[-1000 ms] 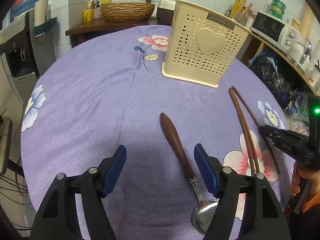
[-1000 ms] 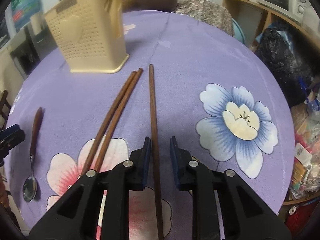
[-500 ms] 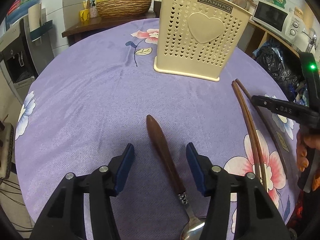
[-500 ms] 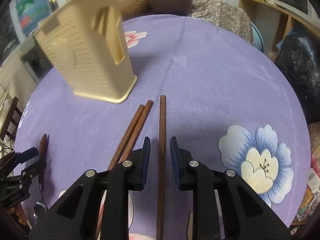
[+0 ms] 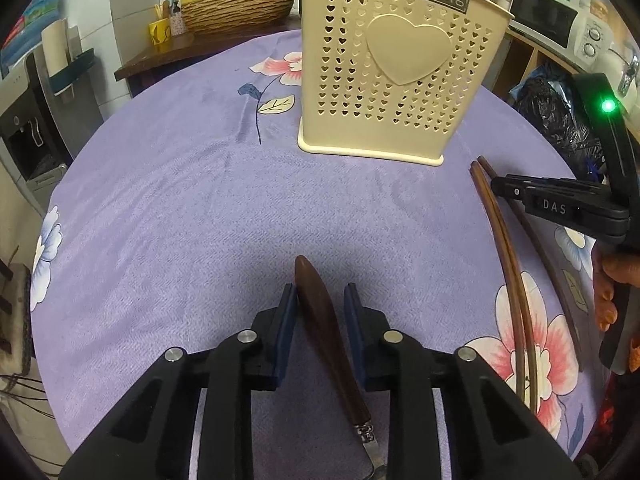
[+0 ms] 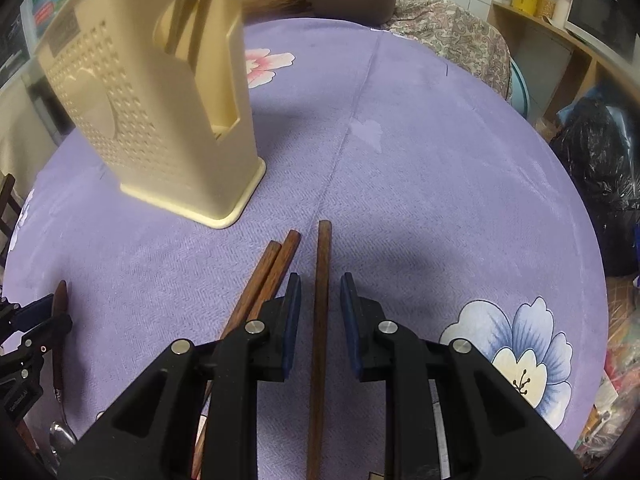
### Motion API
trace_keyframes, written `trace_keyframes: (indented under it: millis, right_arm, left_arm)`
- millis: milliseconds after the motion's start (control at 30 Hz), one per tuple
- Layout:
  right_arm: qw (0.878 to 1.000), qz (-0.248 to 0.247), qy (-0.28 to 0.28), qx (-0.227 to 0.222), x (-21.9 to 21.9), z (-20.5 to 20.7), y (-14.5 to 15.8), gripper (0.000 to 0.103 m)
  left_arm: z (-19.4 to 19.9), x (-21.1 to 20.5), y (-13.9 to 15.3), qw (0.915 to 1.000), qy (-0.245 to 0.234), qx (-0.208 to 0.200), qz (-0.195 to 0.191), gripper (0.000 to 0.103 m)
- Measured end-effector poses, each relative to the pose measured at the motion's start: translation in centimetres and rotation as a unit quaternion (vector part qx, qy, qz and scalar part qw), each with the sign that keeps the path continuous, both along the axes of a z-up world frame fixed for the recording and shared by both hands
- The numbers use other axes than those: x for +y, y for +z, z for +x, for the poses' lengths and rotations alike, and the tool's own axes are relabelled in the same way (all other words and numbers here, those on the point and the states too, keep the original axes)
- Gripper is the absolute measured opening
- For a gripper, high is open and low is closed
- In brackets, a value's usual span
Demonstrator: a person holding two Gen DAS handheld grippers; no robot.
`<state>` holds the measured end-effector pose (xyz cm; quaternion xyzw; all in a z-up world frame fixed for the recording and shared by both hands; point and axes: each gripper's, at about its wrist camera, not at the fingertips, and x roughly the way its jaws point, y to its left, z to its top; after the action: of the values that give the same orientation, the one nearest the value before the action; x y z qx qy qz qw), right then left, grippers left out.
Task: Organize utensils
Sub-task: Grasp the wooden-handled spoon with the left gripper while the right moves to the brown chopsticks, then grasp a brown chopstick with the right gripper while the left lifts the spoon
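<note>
Scene: I am working over a round table under a purple flowered cloth [image 5: 192, 208], with a cream perforated utensil holder [image 5: 392, 80] standing at the far side.

Left gripper [image 5: 320, 308]: I am bringing its jaws together around the wooden handle of the spoon [image 5: 320, 320]. They have just been closing. The left pad [image 5: 289, 312] is touching the handle, but a sliver of cloth is showing by the right pad, so I am not calling it a full grip.

Spoon: It is lying flat on the cloth, near me, handle tip pointing toward the holder, with the metal bowl running out of view under the gripper.

Right gripper [image 6: 320, 308]: Its jaws are standing narrowly apart on both sides of a single chopstick [image 6: 322, 300], not pressing on it as far as I can see.

Chopsticks: The single stick is lying just right of a touching pair [image 6: 276, 272]. All three are pointing toward the holder's near corner.

Handling: I am judging the spoon light and stiff, its polished handle tapered and liable to slip, so I am favouring the thick middle. The chopstick looks thin, rigid and apt to roll, so I am favouring its thick far end.

Risk: A lopsided squeeze may be swivelling either piece on the soft cloth.
</note>
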<state>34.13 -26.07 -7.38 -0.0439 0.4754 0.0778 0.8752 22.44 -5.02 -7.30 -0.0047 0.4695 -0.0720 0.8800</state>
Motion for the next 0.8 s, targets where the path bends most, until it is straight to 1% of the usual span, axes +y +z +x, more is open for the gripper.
trace_keyframes:
  millis: [33, 200, 267, 400, 500, 600, 733, 800]
  right_arm:
    - [1.000, 0.000, 0.001, -0.001, 0.0, 0.0, 0.0, 0.021]
    - [1.000, -0.001, -0.002, -0.006, 0.2, 0.4, -0.1, 0.020]
    - [1.000, -0.001, 0.002, -0.009, 0.3, 0.3, 0.0, 0.017]
    - [1.000, -0.009, 0.007, -0.010, 1.0, -0.1, 0.0, 0.008]
    - [1.000, -0.019, 0.006, -0.016, 1.3, -0.4, -0.1, 0.008]
    - [1.000, -0.004, 0.001, -0.013, 0.9, -0.4, -0.1, 0.008]
    - [1.000, 0.002, -0.002, -0.016, 0.7, -0.6, -0.1, 0.008]
    - [1.000, 0.016, -0.006, -0.019, 0.4, -0.8, 0.1, 0.008]
  left_arm:
    - [0.1, 0.0, 0.0, 1.0000, 0.000, 0.000, 0.000, 0.022]
    - [0.6, -0.2, 0.0, 1.0000, 0.000, -0.001, 0.001, 0.020]
    - [0.7, -0.4, -0.1, 1.0000, -0.001, -0.004, 0.002, 0.020]
    - [0.8, -0.5, -0.1, 1.0000, -0.005, -0.006, 0.004, 0.019]
    - [0.8, -0.5, 0.0, 0.9999, -0.007, -0.008, 0.003, 0.019]
    - [0.9, -0.6, 0.0, 0.9999, -0.012, -0.010, 0.005, 0.018]
    - [1.2, -0.7, 0.0, 0.9998, -0.016, -0.009, 0.000, 0.017]
    - [1.3, -0.7, 0.2, 0.9997, -0.019, -0.012, -0.001, 0.017]
